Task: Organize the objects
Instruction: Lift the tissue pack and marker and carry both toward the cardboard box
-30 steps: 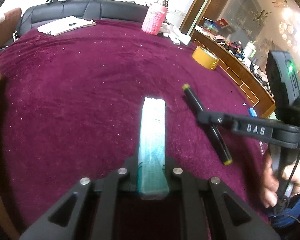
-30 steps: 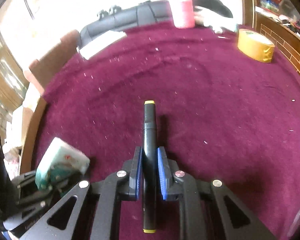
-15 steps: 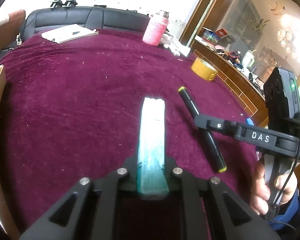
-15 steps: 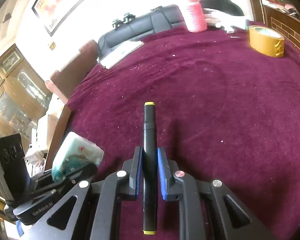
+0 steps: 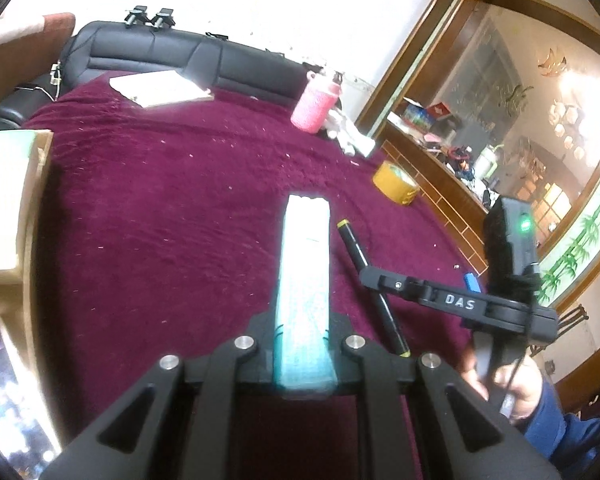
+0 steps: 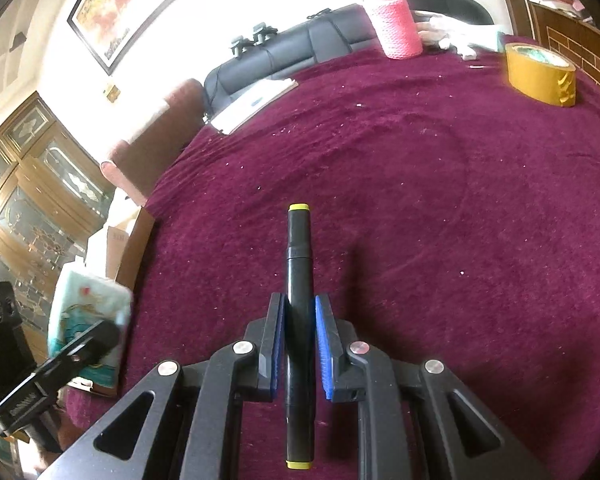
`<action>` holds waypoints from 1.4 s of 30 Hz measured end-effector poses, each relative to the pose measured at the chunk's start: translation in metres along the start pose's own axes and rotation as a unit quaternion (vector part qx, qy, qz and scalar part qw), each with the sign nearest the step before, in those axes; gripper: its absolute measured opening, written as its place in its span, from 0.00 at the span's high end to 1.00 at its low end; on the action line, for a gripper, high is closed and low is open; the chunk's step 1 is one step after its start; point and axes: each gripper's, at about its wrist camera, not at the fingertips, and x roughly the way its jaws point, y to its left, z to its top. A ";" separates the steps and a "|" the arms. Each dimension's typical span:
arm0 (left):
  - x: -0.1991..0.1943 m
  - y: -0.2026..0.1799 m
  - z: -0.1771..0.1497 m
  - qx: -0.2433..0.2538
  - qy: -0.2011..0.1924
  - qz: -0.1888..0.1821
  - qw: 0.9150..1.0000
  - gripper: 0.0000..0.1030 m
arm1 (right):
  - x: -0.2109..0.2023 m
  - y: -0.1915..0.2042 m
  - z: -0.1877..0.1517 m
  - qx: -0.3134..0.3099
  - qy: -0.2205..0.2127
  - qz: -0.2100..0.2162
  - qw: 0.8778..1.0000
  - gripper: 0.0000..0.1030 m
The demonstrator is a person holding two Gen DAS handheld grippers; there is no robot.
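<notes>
Left wrist view: the left gripper (image 5: 302, 344) is clenched on a slim, soft-wrapped tissue packet in white and teal (image 5: 305, 280), which juts forward at lower centre, held clear above the plush maroon cloth (image 5: 160, 220). At right of frame the right gripper (image 5: 374, 280), gripped by a person's hand (image 5: 500, 376), carries a black marker with yellow end caps (image 5: 370, 284). Upper centre stands a pink knitted-sleeve bottle (image 5: 315, 106); right of centre lies a tan roll of packing tape (image 5: 394, 182); an open cardboard box (image 5: 16, 200) sits at the left edge. A small blue object at mid right is too small to identify.

Right wrist view: the right gripper (image 6: 300, 336) grasps the marker (image 6: 299, 280) between blue rubber pads (image 6: 324, 340), barrel lying lengthwise along the fingers. The left gripper (image 6: 100, 340) and tissue packet (image 6: 88, 320) appear at lower left, beside the cardboard box (image 6: 128, 240). The tape roll (image 6: 540, 74) is upper right; the bottle (image 6: 396, 24) is at top.

Assessed risks: the marker is smooth, round and hard, pinched near mid-length; a tilt could let it slide out endwise. The packet is compressible, so the grip may loosen as it deforms. The two grippers work near each other, so a crossing move could knock one load. The pile cloth would let a dropped marker roll little.
</notes>
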 end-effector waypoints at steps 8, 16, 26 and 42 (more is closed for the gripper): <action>-0.050 0.012 0.007 -0.012 -0.042 0.007 0.999 0.88 | -0.006 0.023 -0.002 0.021 0.014 0.042 0.999 0.84; -0.102 0.049 0.009 -0.046 -0.084 0.030 0.995 0.88 | -0.016 0.091 0.006 -0.016 0.021 0.081 0.996 0.84; -0.156 0.112 -0.007 -0.101 -0.120 0.073 0.985 0.88 | 0.006 0.183 0.011 -0.072 0.052 0.113 0.990 0.83; -0.179 0.174 -0.032 -0.153 -0.116 0.100 0.976 0.88 | 0.102 0.309 0.008 -0.120 0.120 0.125 0.978 0.83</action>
